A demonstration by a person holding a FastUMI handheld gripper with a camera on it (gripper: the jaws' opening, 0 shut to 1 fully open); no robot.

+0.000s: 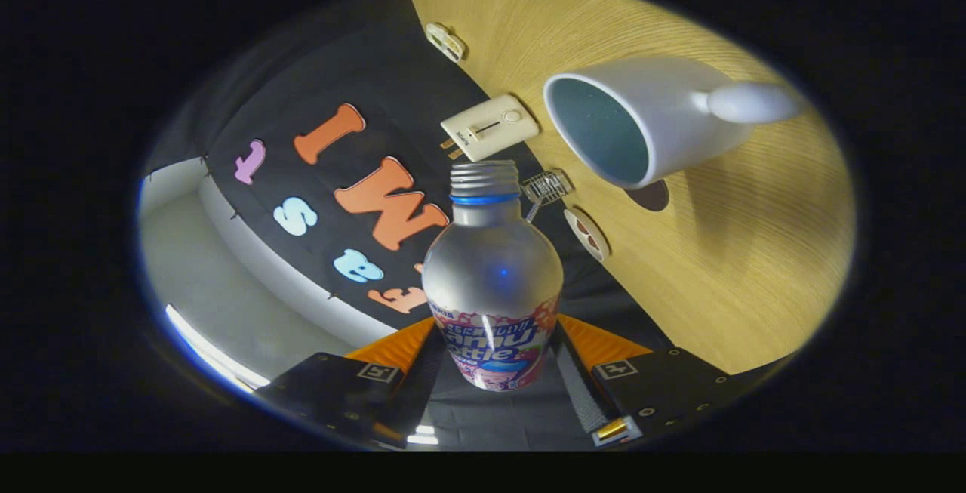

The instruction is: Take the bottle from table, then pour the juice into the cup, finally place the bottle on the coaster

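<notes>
My gripper is shut on a clear plastic bottle, both fingers pressing on its labelled lower body. The bottle has no cap; its threaded mouth with a blue ring points ahead of the fingers. The whole scene looks rolled sideways, so the bottle is tilted relative to the wooden table. A white cup with a handle stands on the table just beyond the bottle's mouth and to its right, its opening facing me. A dark round patch, perhaps the coaster, shows at the cup's base, mostly hidden.
Along the table's edge near the bottle's mouth lie a cream switch box, a tiny wire basket and a round white disc with brown spots. A small white clip sits further along. The booth's black cloth wall is behind.
</notes>
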